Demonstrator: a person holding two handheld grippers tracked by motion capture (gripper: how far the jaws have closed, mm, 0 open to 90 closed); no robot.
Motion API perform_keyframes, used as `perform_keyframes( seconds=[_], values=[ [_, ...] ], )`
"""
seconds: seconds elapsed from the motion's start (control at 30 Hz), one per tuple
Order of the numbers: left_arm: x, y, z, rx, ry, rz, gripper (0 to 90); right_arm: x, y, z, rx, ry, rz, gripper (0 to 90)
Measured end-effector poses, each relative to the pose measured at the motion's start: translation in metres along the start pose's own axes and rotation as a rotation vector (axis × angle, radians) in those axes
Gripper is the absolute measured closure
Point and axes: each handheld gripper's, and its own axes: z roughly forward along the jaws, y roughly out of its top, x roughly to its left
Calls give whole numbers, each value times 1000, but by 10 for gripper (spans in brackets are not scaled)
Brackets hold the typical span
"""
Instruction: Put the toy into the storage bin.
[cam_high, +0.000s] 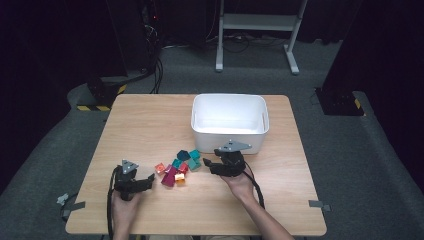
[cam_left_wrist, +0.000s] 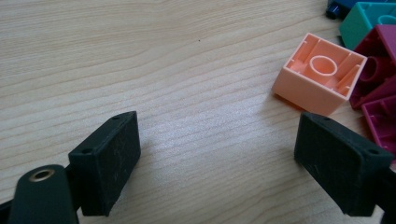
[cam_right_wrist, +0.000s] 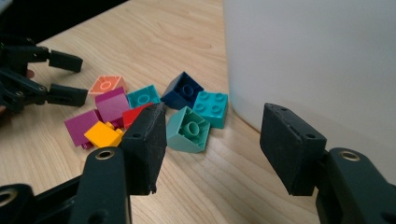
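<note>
A small pile of toy bricks (cam_high: 179, 166) lies on the wooden table in front of a white bin (cam_high: 205, 140). My left gripper (cam_high: 151, 181) rests open at the pile's left; its jaws (cam_left_wrist: 229, 158) hold nothing, and an upside-down peach brick (cam_left_wrist: 320, 74) lies just beyond the right jaw. My right gripper (cam_high: 207, 165) hangs open at the pile's right, close to the bin. Its jaws (cam_right_wrist: 215, 140) are empty, with a tilted pale teal brick (cam_right_wrist: 189, 130) just ahead of them. Turquoise (cam_right_wrist: 211, 108), navy (cam_right_wrist: 183, 91), red (cam_right_wrist: 133, 114), yellow (cam_right_wrist: 103, 134) and magenta (cam_right_wrist: 112, 105) bricks lie beyond.
The bin's white wall (cam_right_wrist: 317, 60) stands right beside my right jaw. The bin looks empty inside. Bare table (cam_high: 150, 120) stretches left of the bin and along the near edge. Dark equipment and a metal stand (cam_high: 257, 22) sit on the floor beyond.
</note>
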Motion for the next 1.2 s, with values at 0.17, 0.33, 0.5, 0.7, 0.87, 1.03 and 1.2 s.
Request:
perform_keyframes(
  seconds=[0.17, 0.33, 0.5, 0.7, 0.87, 1.03, 1.2],
  values=[
    [0, 0, 0, 0, 0, 0, 147, 3, -5, 15, 28, -1, 0, 411],
    [0, 0, 0, 0, 0, 0, 147, 6, -9, 27, 56, 1, 3, 412],
    [0, 0, 0, 0, 0, 0, 147, 8, -10, 36, 67, 5, 13, 411],
    [0, 0, 0, 0, 0, 0, 147, 12, -9, 48, 78, 9, 16, 404],
    [0, 0, 0, 0, 0, 0, 147, 14, -10, 58, 96, -9, 29, 399],
    [0, 0, 0, 0, 0, 0, 147, 16, -9, 65, 101, -21, 23, 391],
    [0, 0, 0, 0, 0, 0, 147, 18, -7, 70, 109, -34, 33, 386]
  ],
)
